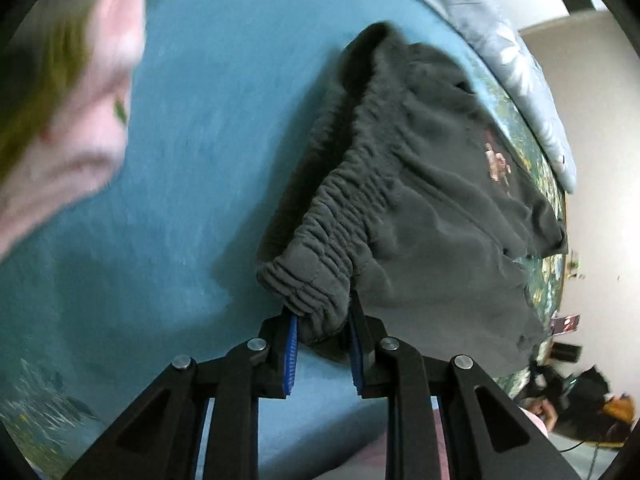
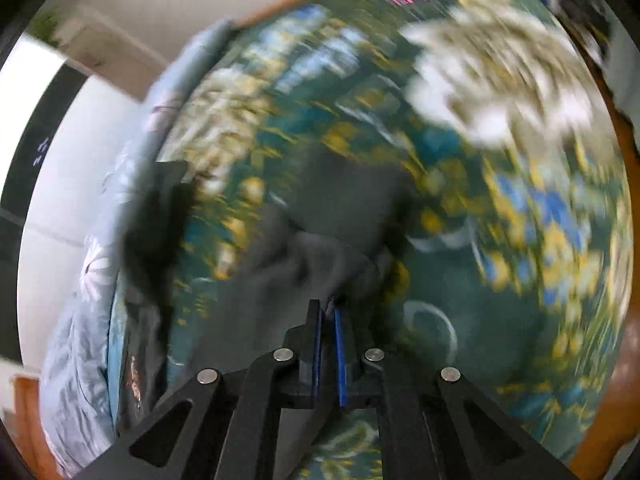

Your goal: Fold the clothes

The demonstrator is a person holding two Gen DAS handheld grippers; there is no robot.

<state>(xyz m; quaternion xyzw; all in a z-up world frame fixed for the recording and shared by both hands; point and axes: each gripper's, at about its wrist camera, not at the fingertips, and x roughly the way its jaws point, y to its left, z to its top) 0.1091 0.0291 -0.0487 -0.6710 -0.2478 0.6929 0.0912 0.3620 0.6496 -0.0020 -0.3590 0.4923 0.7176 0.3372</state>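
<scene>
left claw (image 1: 324,344): clamped on elastic waistband of dark grey shorts (image 1: 420,200) | right claw (image 2: 328,320): together, pinching grey fabric edge | bed (image 1: 200,140): beneath both claws

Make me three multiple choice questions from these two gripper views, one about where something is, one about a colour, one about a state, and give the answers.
1. Which part of the dark grey shorts sits between the left gripper's fingers?
A. the gathered waistband
B. a leg hem
C. the small printed logo

2. What colour is the plain part of the bedsheet beside the shorts?
A. red
B. blue
C. white

3. How does the right gripper stand?
A. wide open, empty
B. shut on grey cloth
C. out of view

Answers: 1 A, the ruched elastic band runs down into the blue pads. 2 B, the left wrist view shows plain blue. 3 B, its pads nearly meet with grey cloth pinched at the tips.
</scene>
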